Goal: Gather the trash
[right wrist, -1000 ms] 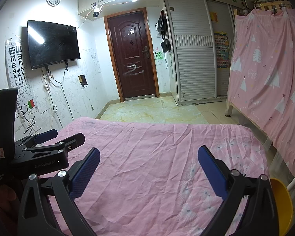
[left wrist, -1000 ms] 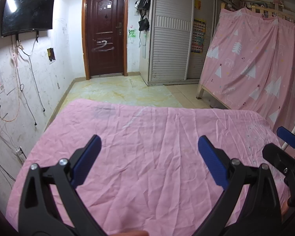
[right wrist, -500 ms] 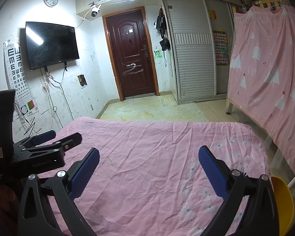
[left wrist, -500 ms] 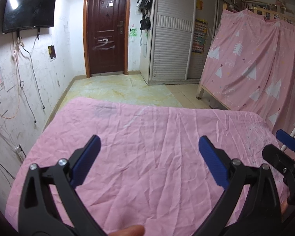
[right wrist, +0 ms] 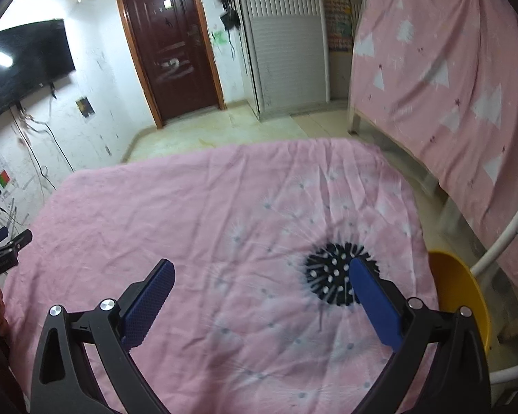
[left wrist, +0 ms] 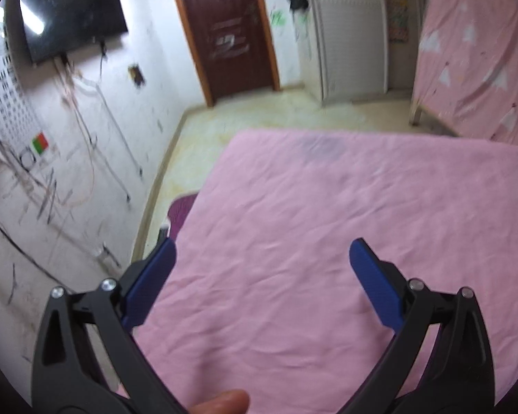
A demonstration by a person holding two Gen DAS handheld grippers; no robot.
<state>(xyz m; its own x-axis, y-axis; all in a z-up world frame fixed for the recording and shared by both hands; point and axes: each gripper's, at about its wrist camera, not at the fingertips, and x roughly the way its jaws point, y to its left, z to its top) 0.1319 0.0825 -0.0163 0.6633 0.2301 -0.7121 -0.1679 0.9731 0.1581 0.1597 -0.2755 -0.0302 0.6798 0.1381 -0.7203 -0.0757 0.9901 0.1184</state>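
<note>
Both my left gripper [left wrist: 260, 276] and right gripper [right wrist: 259, 296] are released above the pink bedsheet [right wrist: 197, 214]; no trash is visible, so I cannot judge its handling.

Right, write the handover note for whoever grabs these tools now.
Left tool: open, empty, over the left side of the pink sheet.
Right tool: open, empty, over the sheet near its black dandelion print.
Trash: none visible on the sheet or floor in either view. A yellow bin sits off the bed's right edge; a purple item lies on the floor by the left edge, too blurred to identify.
Done: nothing shown.
Left: find trash, pick it up.
</note>
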